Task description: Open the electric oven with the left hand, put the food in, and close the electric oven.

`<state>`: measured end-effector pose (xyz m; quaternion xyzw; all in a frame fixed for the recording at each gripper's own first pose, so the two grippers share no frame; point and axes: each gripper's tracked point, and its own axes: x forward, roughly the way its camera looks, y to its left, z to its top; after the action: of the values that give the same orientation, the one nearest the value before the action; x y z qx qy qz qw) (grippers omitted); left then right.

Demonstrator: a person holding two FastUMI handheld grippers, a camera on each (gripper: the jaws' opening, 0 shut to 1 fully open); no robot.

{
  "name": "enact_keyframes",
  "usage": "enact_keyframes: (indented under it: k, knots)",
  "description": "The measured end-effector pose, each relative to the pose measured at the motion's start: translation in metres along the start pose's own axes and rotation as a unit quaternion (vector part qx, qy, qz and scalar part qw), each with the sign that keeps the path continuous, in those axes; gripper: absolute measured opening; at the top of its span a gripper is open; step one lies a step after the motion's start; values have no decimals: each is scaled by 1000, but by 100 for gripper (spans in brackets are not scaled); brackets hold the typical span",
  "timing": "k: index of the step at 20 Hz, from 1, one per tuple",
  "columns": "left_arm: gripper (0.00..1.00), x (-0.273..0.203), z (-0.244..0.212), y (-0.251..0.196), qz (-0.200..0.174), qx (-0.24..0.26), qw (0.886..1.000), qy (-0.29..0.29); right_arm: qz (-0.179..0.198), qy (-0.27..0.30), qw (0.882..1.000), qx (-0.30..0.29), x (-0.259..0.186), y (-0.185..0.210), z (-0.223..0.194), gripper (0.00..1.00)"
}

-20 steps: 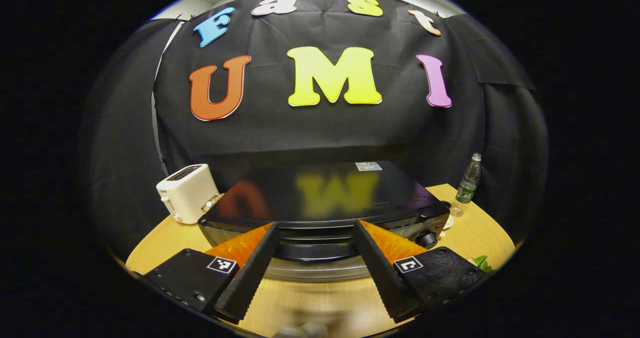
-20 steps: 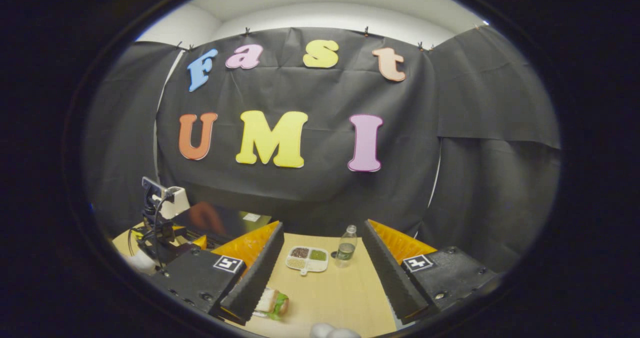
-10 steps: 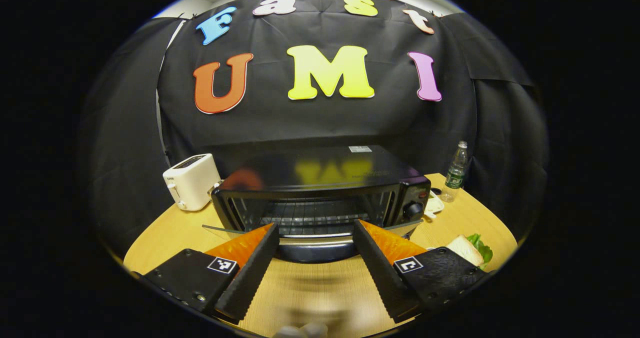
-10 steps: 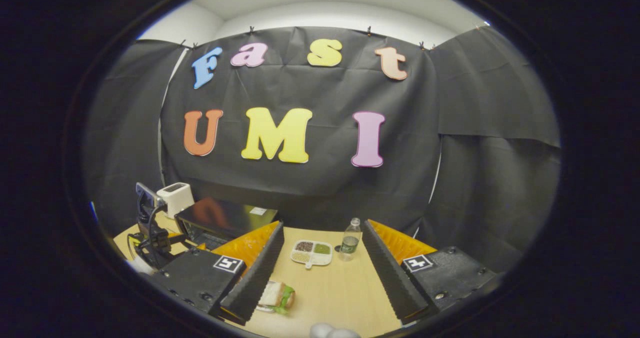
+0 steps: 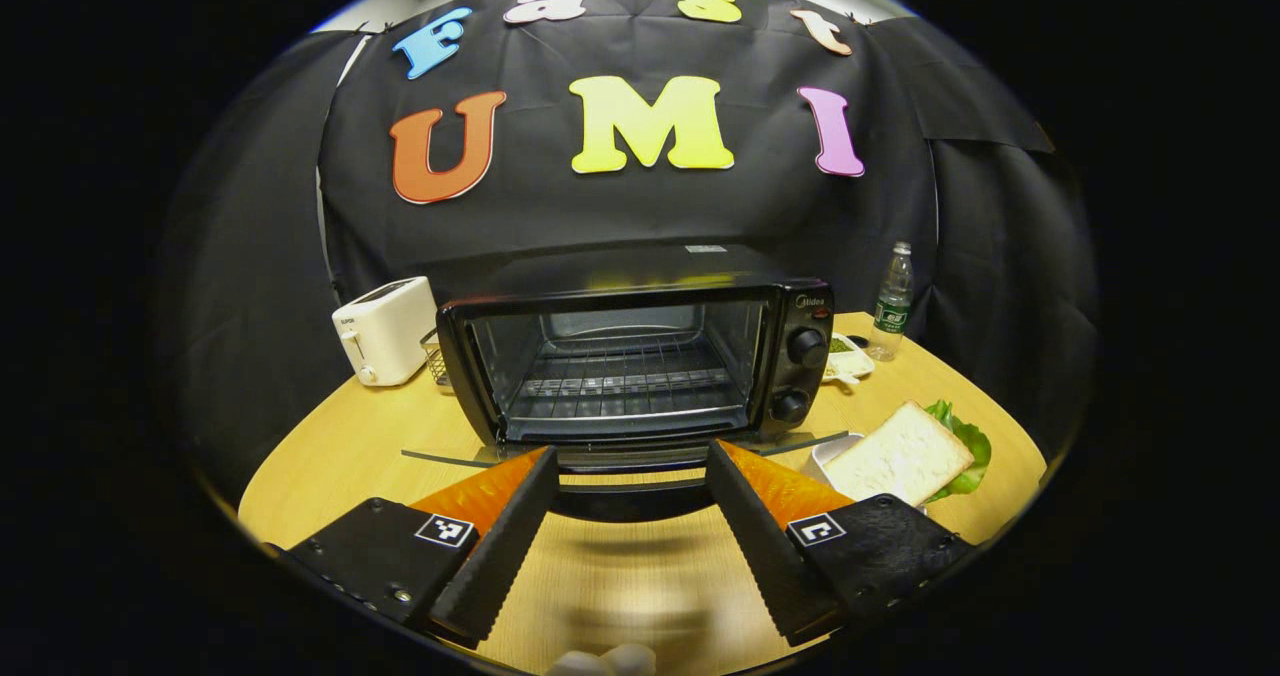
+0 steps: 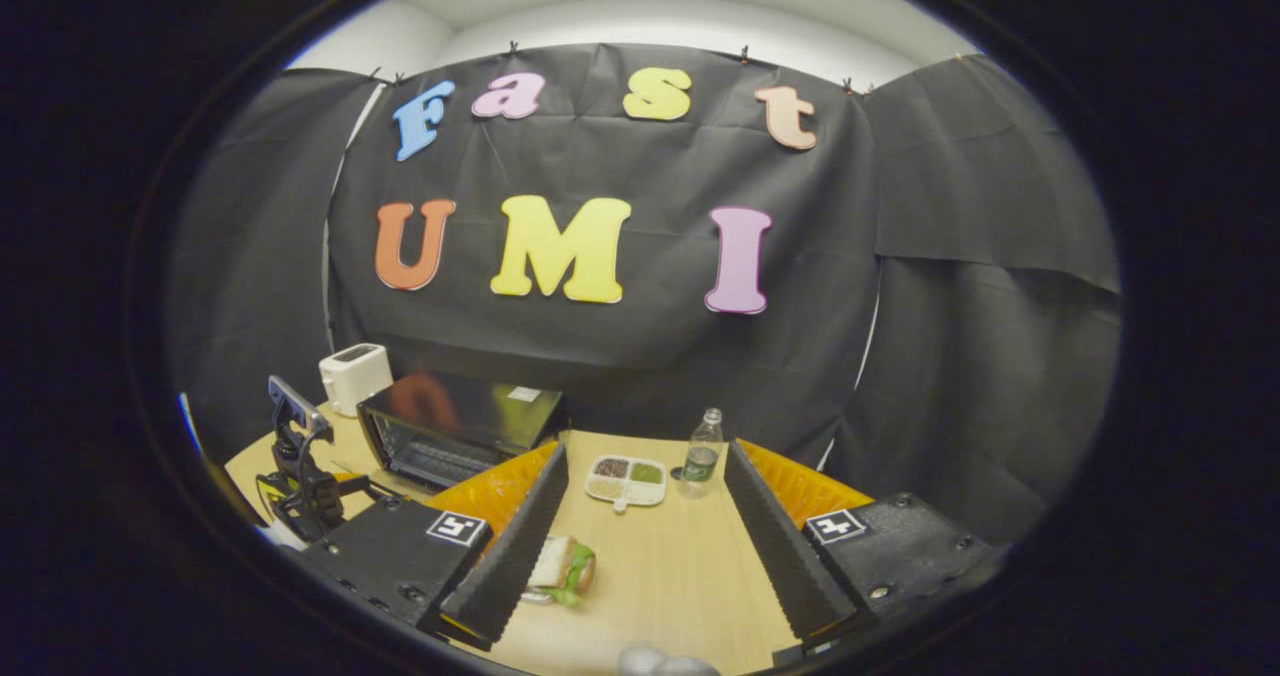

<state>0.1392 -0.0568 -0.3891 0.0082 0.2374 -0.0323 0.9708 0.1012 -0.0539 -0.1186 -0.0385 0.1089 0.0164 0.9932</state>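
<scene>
Left gripper view: our left gripper [image 5: 628,516], fingers spread wide and empty, faces the electric oven [image 5: 640,356], door down for loading; sandwich [image 5: 905,451] at 3 o'clock on the counter [image 5: 330,446]. Our right gripper [image 6: 640,541] is likewise spread, empty.

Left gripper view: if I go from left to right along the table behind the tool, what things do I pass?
White toaster → black electric oven with its door down → small divided dish → water bottle. Nearer, toward the right, lies the sandwich.
</scene>
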Motion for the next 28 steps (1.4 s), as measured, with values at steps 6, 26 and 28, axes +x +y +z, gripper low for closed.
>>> enact_keyframes:
  k: [6, 26, 28]
  knots:
    - [98, -8, -31, -4, 1, 2, 1000, 4, 1, 14, 1000, -8, -5, 7, -15, 97]
    - [96, -3, -96, -7, -1, 13, 998, 63, 14, 39, 999, -18, 9, 18, -35, 100]
    - [96, -12, -78, -4, 5, 10, 999, 53, 18, 34, 999, -19, 13, 16, -28, 100]
